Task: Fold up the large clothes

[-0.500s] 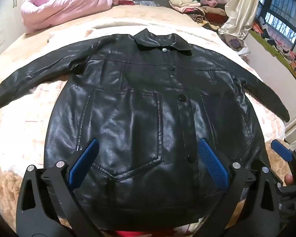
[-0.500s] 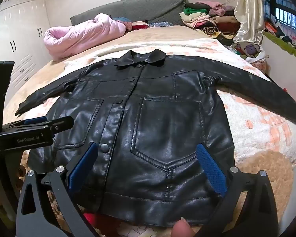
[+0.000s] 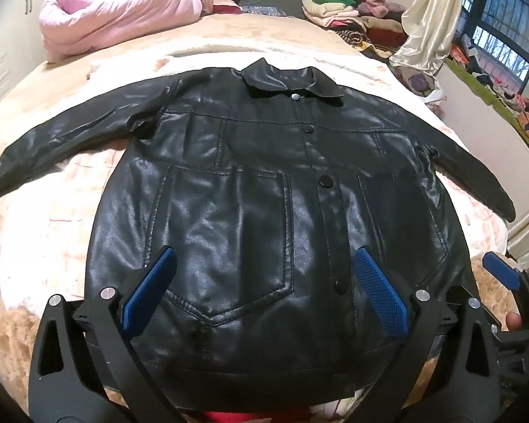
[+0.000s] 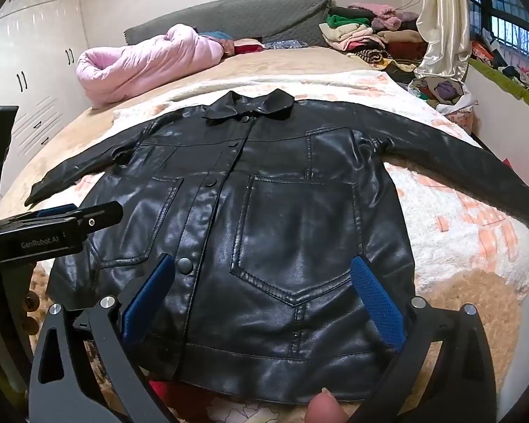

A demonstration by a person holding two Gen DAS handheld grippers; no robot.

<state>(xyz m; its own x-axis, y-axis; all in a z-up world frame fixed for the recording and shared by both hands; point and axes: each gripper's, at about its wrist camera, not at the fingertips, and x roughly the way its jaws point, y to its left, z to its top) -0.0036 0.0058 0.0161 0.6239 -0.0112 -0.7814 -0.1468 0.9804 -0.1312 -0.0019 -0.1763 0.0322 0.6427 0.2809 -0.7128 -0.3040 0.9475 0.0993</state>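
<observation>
bed (image 4: 476,246): white-and-peach fleece blanket | black leather jacket (image 3: 264,211): flat, buttoned, sleeves spread | pink quilt (image 4: 148,63), clothes pile (image 4: 363,31) by headboard | left tongs (image 3: 264,292), right tongs (image 4: 264,299): wide apart, empty

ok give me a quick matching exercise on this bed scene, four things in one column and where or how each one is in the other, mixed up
Things:
1. black leather jacket
2. pink quilt
3. pile of folded clothes
4. cream curtain

Places or states:
A. hanging by the window
B. bundled at the far left of the bed
C. spread flat, front up, sleeves out
D. stacked at the far right of the bed

Pairs: 1-C, 2-B, 3-D, 4-A
</observation>
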